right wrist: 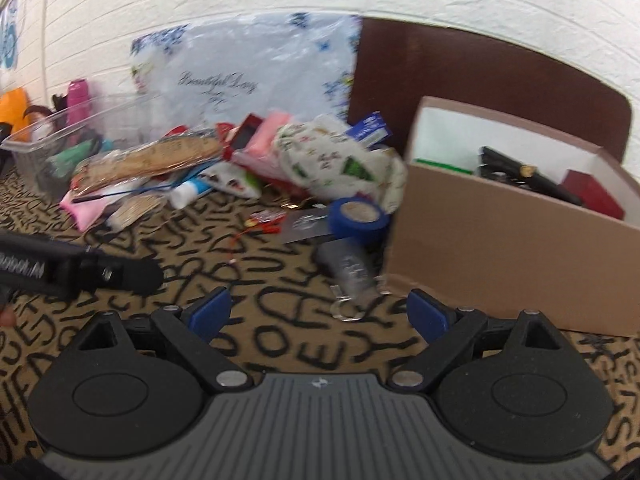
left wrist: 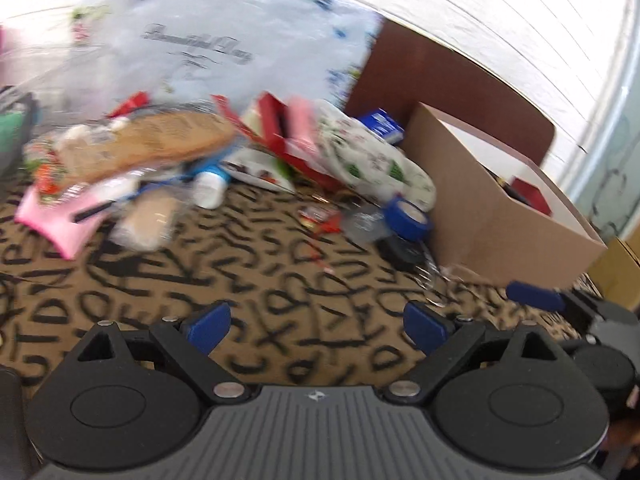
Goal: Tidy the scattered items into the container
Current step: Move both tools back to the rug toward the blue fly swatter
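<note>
Both claws hover low over the letter-patterned counter (right wrist: 280,344), and neither has hold of anything. The left claw (left wrist: 318,326) is spread wide with bare cloth between its blue fingertips (left wrist: 210,322); the right claw (right wrist: 320,312) is spread just as wide.

The container, a brown cardboard box (right wrist: 512,264), stands ahead and to the right of the right claw, its near wall close to that claw's right fingertip. It already holds a dark red case (right wrist: 592,196) and some black things I cannot make out.

The likely step in hand is the first reach for a loose item, and the nearest is the grey key fob (right wrist: 350,270) with its metal ring, lying straight ahead of the right claw, a little right of centre and just beside the box wall. A blue tape roll (right wrist: 358,216) sits just beyond it, apparently touching it.

To do this well, I would bring the right claw forward and down so the fingertips straddle the fob's narrow sides, not the ring, which could slip or swing. Keep the right fingertip clear of the cardboard, since a nudge could shift the box. Close only once both pads lie level with the fob's body.

The heap of packets, with the bread bag (left wrist: 148,144) and the white bottle (left wrist: 208,190), lies ahead and left of the left claw, well apart from it; it suits that claw afterwards.
</note>
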### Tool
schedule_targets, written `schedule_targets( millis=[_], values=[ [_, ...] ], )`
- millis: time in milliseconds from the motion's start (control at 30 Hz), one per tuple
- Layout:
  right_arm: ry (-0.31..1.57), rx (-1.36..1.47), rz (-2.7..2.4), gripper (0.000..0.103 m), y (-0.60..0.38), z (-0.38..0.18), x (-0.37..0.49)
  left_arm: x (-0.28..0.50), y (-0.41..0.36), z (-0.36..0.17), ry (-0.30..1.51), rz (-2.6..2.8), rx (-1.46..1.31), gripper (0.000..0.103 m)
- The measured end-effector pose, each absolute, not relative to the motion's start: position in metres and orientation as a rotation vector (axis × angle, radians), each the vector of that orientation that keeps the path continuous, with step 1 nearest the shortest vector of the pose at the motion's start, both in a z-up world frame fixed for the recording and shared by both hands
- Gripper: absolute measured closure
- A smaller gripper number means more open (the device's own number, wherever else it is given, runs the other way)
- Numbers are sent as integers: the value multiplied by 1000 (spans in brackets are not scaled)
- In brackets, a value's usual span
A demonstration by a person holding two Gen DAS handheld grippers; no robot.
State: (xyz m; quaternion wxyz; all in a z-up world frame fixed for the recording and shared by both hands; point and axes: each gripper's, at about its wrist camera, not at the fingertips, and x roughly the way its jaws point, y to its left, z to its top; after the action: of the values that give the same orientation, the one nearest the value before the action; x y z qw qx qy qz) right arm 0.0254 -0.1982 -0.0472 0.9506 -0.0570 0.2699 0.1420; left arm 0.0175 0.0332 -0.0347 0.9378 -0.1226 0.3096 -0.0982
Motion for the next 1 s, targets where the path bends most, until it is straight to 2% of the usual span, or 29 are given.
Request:
schedule_targets(
  millis=[467, 567, 633, 700, 867, 900, 933, 1000],
  values=[
    [582, -140, 376, 11, -159, -54, 41, 43, 119, -15, 493, 52, -236, 7],
    [599, -134, 377, 11, -157, -58, 42, 56, 127, -21, 517, 63, -232, 12],
    [605, -130, 380, 11, -155, -59, 43, 66, 130, -27, 535, 52, -241, 20],
    [606, -132, 382, 11, -154, -60, 42, 74, 132, -33, 559, 48, -249, 35],
    [615, -122, 372, 11, -157, -62, 42, 85, 133, -46, 612, 40, -252, 62],
    [618, -119, 370, 11, -158, -63, 42, 86, 133, -46, 616, 39, -252, 75],
    [621, -114, 369, 11, -159, -63, 42, 85, 132, -46, 615, 32, -253, 82],
    [625, -108, 367, 11, -159, -64, 43, 82, 130, -42, 606, 11, -251, 87]
  ],
)
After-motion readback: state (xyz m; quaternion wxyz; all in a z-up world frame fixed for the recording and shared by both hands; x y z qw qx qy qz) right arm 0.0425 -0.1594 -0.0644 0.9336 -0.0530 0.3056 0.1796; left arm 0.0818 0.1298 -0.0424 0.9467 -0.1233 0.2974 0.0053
